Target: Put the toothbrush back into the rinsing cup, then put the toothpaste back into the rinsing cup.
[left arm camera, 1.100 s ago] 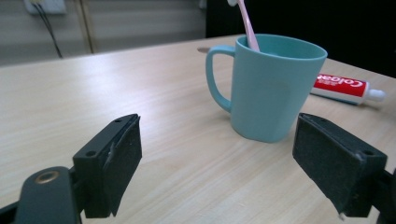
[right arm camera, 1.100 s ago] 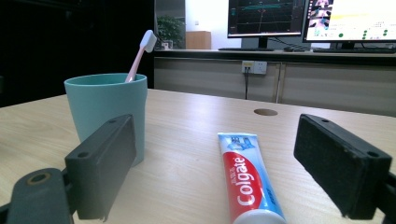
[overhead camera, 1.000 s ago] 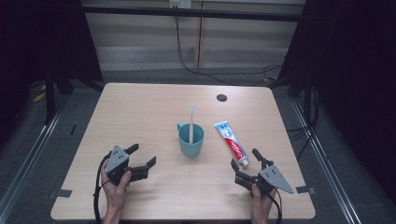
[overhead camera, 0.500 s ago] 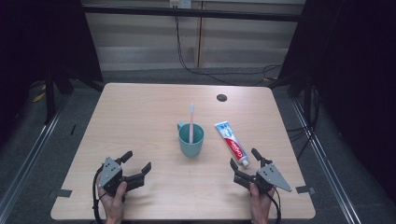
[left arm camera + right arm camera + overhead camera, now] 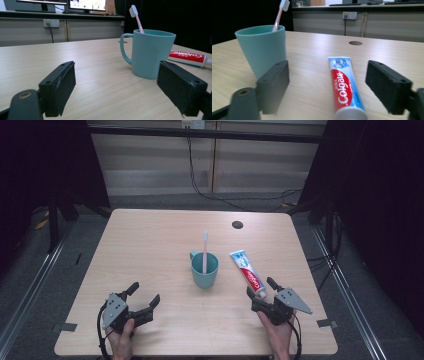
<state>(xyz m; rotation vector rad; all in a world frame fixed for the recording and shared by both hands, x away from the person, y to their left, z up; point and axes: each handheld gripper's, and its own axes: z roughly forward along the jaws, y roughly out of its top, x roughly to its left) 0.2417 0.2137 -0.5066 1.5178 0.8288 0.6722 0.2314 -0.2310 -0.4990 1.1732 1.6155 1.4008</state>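
The toothpaste tube (image 5: pixel 248 272) lies flat on the table (image 5: pixel 150 250) just right of the teal mug (image 5: pixel 205 270), cap end toward the person. The right gripper (image 5: pixel 260 289) sits at that cap, its 2 jaws wide, just been closing, the cap between them unpressed. Well left of the mug, the left gripper (image 5: pixel 145 294) rests low, jaws wide and empty; 1 pink toothbrush (image 5: pixel 204 251) stands in the mug.

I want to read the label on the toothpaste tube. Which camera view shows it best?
The right gripper view: the toothpaste tube lies close between the open jaws, its printing large. The high view shows the whole tube, small, beside the cup. The left gripper view shows part of it behind the cup.
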